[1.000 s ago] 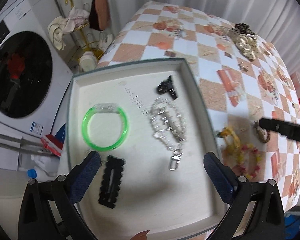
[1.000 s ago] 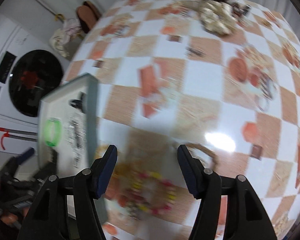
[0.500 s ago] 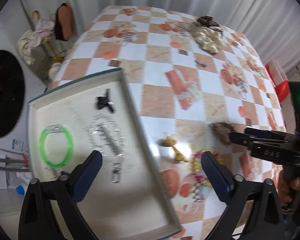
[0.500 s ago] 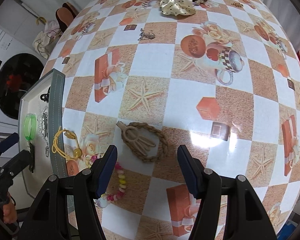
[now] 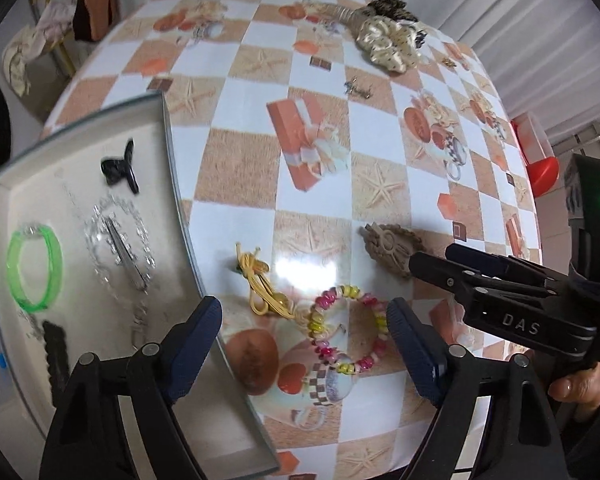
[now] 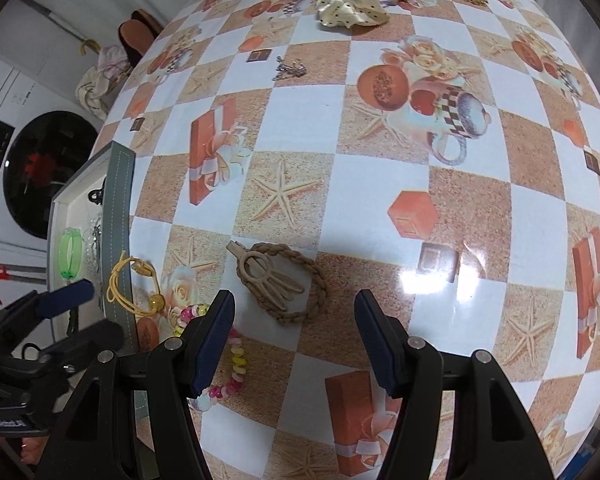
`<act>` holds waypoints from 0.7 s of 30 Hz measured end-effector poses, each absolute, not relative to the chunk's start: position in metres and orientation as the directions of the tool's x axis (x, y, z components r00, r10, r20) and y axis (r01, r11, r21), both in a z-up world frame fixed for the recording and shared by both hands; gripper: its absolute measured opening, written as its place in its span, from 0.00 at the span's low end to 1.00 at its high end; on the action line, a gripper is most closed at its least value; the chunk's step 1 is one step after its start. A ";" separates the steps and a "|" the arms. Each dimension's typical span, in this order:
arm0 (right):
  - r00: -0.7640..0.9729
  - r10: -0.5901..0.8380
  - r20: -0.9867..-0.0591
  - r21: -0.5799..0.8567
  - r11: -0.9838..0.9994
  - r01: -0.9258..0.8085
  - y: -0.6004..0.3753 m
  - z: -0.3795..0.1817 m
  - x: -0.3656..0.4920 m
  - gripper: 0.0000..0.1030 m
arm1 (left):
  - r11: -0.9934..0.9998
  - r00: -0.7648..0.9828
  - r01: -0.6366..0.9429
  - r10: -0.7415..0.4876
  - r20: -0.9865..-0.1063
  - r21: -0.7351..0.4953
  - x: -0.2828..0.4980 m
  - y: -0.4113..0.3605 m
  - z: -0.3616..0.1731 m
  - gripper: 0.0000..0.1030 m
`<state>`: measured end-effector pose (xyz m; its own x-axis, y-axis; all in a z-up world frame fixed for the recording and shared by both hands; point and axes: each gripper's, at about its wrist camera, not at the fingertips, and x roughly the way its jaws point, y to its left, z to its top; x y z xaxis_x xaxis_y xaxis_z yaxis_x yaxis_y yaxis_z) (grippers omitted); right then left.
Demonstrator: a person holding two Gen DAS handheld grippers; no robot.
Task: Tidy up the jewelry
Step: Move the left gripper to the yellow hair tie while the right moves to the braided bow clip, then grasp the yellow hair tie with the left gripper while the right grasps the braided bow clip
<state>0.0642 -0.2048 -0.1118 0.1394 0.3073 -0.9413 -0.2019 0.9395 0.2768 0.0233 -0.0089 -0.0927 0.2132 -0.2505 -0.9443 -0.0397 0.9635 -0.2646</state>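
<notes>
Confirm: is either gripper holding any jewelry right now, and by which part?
Nothing held. Left gripper is open around the beaded bracelet; right gripper is open near the braided hair tie.

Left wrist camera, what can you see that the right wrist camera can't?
Only the left wrist view shows the black scalloped clip lying in the tray, and the right hand-held gripper from the side. Only the right wrist view shows the washing machine door and the left hand-held gripper from the side. Both show the green bangle, yellow cord, beaded bracelet, tan braided piece and cream scrunchie.
</notes>
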 end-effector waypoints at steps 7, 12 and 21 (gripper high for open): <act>0.140 0.334 -0.932 0.282 0.911 -0.300 -0.190 -0.109 0.076 0.59 | 0.954 0.184 -0.134 -0.244 -0.952 -0.270 0.026 -0.010 -0.112 0.87; 0.115 0.340 -0.933 0.274 0.882 -0.384 -0.173 -0.114 0.085 0.41 | 0.957 0.203 -0.147 -0.219 -0.954 -0.251 0.029 -0.014 -0.117 0.87; 0.021 0.380 -0.925 0.320 0.805 -0.500 -0.153 -0.126 0.096 0.25 | 0.978 0.225 -0.083 -0.168 -0.960 -0.190 0.033 -0.023 -0.119 0.66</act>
